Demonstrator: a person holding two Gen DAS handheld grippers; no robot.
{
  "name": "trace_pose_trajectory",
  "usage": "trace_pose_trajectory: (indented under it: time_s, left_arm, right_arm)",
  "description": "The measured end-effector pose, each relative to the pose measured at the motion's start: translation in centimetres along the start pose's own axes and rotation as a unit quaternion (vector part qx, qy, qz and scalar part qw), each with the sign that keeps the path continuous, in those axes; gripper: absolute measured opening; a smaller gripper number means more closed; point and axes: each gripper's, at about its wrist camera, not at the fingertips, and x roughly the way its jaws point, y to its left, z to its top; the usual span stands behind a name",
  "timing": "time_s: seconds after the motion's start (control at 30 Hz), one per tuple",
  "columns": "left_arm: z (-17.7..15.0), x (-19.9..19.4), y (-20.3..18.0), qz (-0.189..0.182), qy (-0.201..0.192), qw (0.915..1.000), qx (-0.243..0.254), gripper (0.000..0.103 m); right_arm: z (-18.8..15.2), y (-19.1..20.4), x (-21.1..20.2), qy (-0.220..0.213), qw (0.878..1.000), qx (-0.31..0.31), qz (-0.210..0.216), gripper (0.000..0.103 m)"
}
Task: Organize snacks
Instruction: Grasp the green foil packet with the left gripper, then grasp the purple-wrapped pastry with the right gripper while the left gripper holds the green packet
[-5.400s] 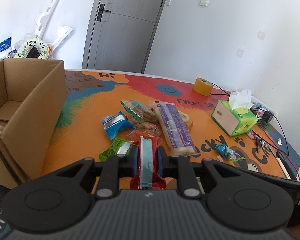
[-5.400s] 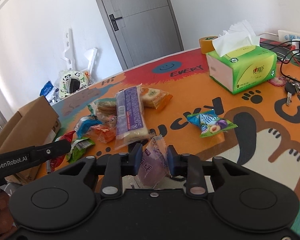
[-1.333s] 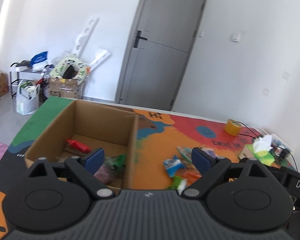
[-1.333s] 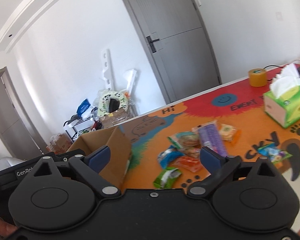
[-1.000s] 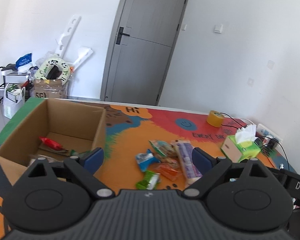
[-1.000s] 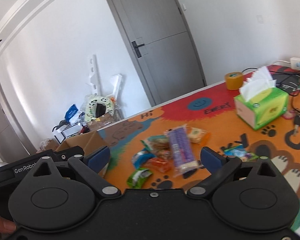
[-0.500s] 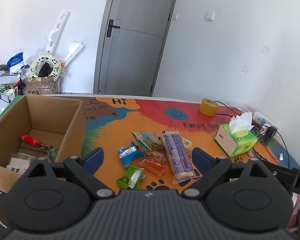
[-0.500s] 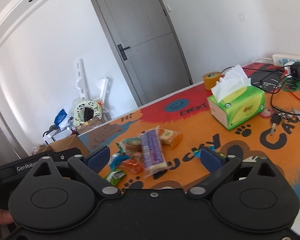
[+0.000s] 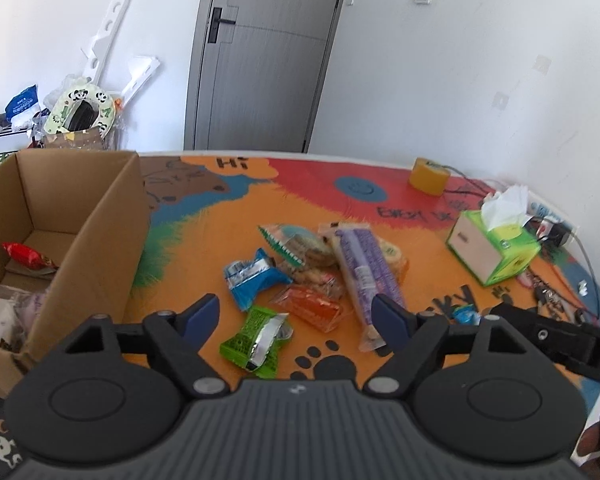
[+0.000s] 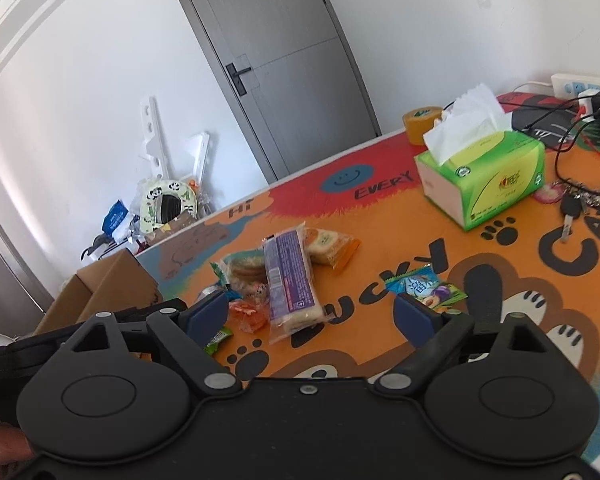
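Snack packs lie in a heap on the colourful mat: a long purple pack (image 9: 365, 268) (image 10: 290, 279), a blue pack (image 9: 252, 278), an orange pack (image 9: 312, 307), a green pack (image 9: 256, 338) and a cookie pack (image 9: 300, 242). A teal candy pack (image 10: 426, 289) lies apart. The cardboard box (image 9: 100, 236) at the left holds a red pack (image 9: 24, 256). My left gripper (image 9: 296, 314) is open and empty above the green and orange packs. My right gripper (image 10: 312, 314) is open and empty over the purple pack's near end.
A green tissue box (image 9: 494, 246) (image 10: 484, 176), a yellow tape roll (image 9: 428, 176), keys (image 10: 572, 204) and cables with a power strip (image 10: 584, 88) sit at the right. A grey door (image 9: 260, 56) and floor clutter (image 9: 80, 112) are behind the table.
Both grippers let their snacks go into the box, opened, and swung right from the box back toward the snack heap, coming lower and closer to it.
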Motion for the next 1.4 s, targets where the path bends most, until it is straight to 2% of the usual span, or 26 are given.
trace_pose_trajectory:
  time_s: [0.57,0.7,0.83,0.9,0.97,1.4]
  left_arm:
    - [-1.5,5.2,0.9,0.049,0.038,0.998,0.009,0.075]
    - [-1.9,5.9,1.4,0.055,0.046,0.9974,0.008,0.066]
    - [-2.1,5.9,1.4,0.064,0.035,0.9972,0.014,0.06]
    - [-2.1,5.8,1.5,0.068,0.033,0.997,0.015,0.034]
    - [-2.1,5.6,1.8,0.056,0.033,0.9978,0.007,0.029]
    - [-0.4,4.0,2.6,0.035,0.002,0.9993,-0.013,0.027]
  right_arm:
    - [-0.7,-1.3,4.2,0.031,0.999,0.016,0.014,0.09]
    - [-0.7,-1.3,5.1,0.038,0.999,0.014,0.016,0.089]
    - [-0.6,-1.1,6.0,0.042,0.999,0.014,0.019,0.09]
    - [-0.6,-0.9,6.3,0.043,0.999,0.012,0.021,0.09]
    - [-0.7,-0.8,6.6,0.045,0.999,0.012,0.023,0.089]
    - [-0.2,0.4,8.8,0.053,0.998,0.001,0.027,0.089]
